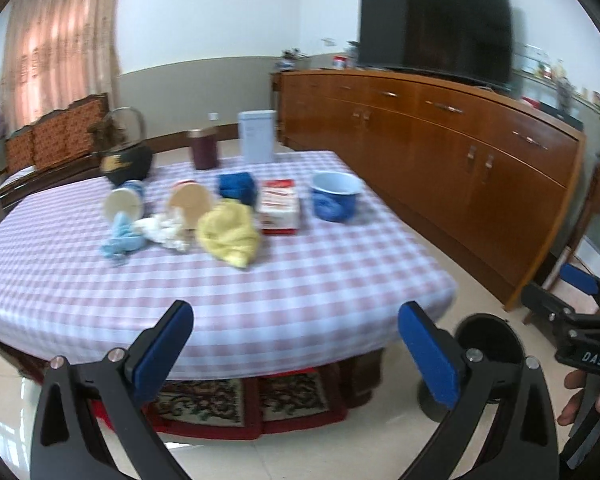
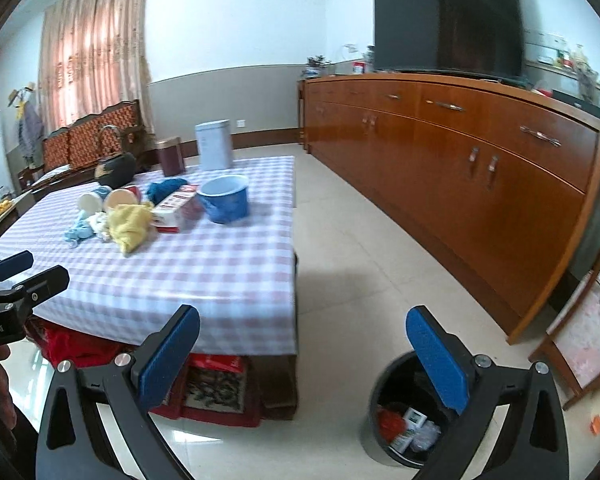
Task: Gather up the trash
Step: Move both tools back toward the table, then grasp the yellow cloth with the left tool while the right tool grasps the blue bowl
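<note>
A table with a checked cloth (image 1: 228, 280) (image 2: 188, 264) carries crumpled trash: a blue wad (image 1: 120, 240), a white wad (image 1: 162, 230) and a yellow crumpled piece (image 1: 230, 236) (image 2: 130, 224), beside two tipped paper cups (image 1: 122, 204) (image 1: 190, 202). A black trash bin (image 2: 410, 412) stands on the floor right of the table and holds several scraps; it also shows in the left wrist view (image 1: 484, 344). My left gripper (image 1: 296, 344) is open and empty before the table's near edge. My right gripper (image 2: 304, 356) is open and empty, above the floor by the bin.
On the table also stand a blue bowl (image 1: 334, 196), a red-white box (image 1: 280, 206), a blue cloth (image 1: 238, 188), a black kettle (image 1: 126, 162), a maroon tin (image 1: 204, 148) and a white tin (image 1: 258, 136). A long wooden sideboard (image 2: 480, 168) with a TV (image 2: 448, 20) lines the right wall.
</note>
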`<control>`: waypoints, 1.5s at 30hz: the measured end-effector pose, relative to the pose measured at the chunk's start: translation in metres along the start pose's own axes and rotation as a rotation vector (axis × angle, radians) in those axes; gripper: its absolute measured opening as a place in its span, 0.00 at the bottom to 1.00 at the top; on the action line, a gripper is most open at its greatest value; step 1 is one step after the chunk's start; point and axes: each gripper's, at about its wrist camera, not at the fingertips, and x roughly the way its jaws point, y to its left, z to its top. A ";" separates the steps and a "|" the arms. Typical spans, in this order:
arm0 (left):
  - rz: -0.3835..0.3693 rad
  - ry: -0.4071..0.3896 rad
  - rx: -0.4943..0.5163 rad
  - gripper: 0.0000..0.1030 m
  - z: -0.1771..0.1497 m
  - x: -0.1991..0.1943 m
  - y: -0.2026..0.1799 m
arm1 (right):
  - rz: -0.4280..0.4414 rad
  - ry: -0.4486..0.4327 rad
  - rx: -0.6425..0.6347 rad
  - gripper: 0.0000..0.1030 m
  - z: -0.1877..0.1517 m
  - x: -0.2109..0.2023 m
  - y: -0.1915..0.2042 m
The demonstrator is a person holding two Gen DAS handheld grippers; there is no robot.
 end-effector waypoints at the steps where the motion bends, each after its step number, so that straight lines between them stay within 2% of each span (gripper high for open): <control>1: 0.017 -0.004 -0.008 1.00 0.000 0.000 0.007 | 0.014 0.001 -0.005 1.00 0.002 0.003 0.006; 5: 0.055 -0.003 -0.043 1.00 0.001 0.006 0.032 | 0.051 -0.034 -0.027 1.00 0.010 0.012 0.026; 11: 0.074 0.013 -0.061 0.95 0.008 0.025 0.053 | 0.066 0.022 -0.085 1.00 0.025 0.038 0.053; 16: 0.070 0.043 -0.068 0.89 0.018 0.056 0.059 | 0.092 0.035 -0.107 1.00 0.042 0.067 0.063; 23: 0.077 0.063 -0.083 0.88 0.032 0.099 0.063 | 0.100 0.068 -0.137 0.99 0.060 0.119 0.070; 26: 0.066 0.081 -0.088 0.84 0.036 0.117 0.063 | 0.110 0.088 -0.143 0.93 0.066 0.140 0.071; 28: 0.059 0.097 -0.089 0.81 0.039 0.132 0.064 | 0.127 0.109 -0.141 0.85 0.070 0.156 0.073; 32: 0.040 0.137 -0.090 0.72 0.046 0.157 0.064 | 0.151 0.143 -0.145 0.84 0.081 0.186 0.077; 33: 0.028 0.158 -0.088 0.59 0.047 0.164 0.064 | 0.156 0.150 -0.145 0.84 0.084 0.193 0.079; 34: 0.019 0.167 -0.090 0.51 0.049 0.169 0.064 | 0.161 0.157 -0.145 0.84 0.086 0.200 0.080; 37: 0.012 0.155 -0.089 0.46 0.060 0.173 0.066 | 0.180 0.170 -0.139 0.84 0.093 0.213 0.084; 43: 0.005 0.151 -0.091 0.43 0.064 0.181 0.069 | 0.188 0.219 -0.133 0.83 0.104 0.249 0.094; 45: 0.005 0.147 -0.093 0.42 0.063 0.182 0.070 | 0.191 0.225 -0.133 0.80 0.105 0.255 0.095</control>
